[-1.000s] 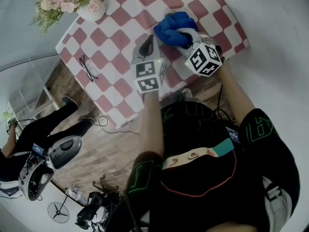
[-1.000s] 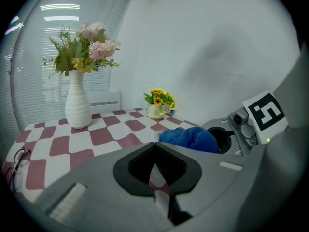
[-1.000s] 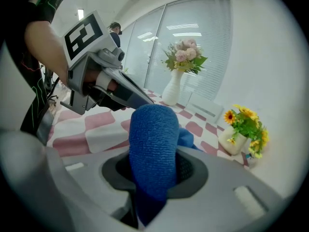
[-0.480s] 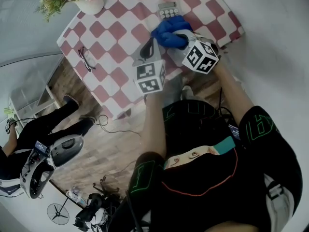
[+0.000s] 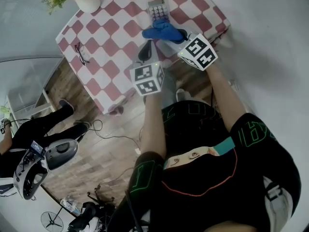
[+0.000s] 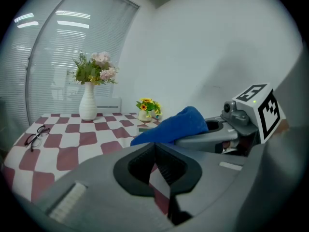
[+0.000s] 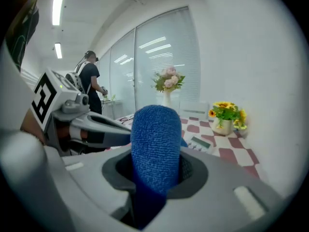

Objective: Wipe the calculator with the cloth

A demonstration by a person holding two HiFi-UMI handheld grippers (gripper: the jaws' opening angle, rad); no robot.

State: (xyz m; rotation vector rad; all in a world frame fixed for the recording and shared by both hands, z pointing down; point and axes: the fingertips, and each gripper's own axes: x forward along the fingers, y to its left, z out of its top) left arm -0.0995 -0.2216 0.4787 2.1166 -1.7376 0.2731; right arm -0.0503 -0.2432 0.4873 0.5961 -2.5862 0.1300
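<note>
The right hand-held gripper [image 7: 155, 175] is clamped on the blue cloth [image 7: 155, 139], which stands up out of the jaws as a thick rolled fold and fills the middle of the right gripper view. In the head view that hand-held gripper [image 5: 170, 36] reaches over the near part of the bench [image 5: 111, 47], and the cloth [image 5: 161, 32] bunches at its tip, just at the near end of the calculator [image 5: 158, 9]. The calculator [image 7: 200, 143] lies flat on the red-and-white checked cover, keys up, showing just past the cloth on its right in the right gripper view. The left hand-held gripper [image 6: 155, 151] has its jaws brought together with nothing between them, only checked cover visible beneath. It hangs beside the right one [image 5: 146, 50], slightly nearer the person, and its own view shows the cloth [image 6: 176, 127] draped over the other tool. Farther out, a small pot of yellow flowers [image 7: 224, 120] stands by the wall beyond the calculator. A white vase of pink flowers [image 5: 87, 3] stands at the far left corner, and a pair of glasses [image 5: 80, 53] lies near the left edge, well apart from the calculator. Another person [image 7: 91, 83] stands in the background by the windows.
</note>
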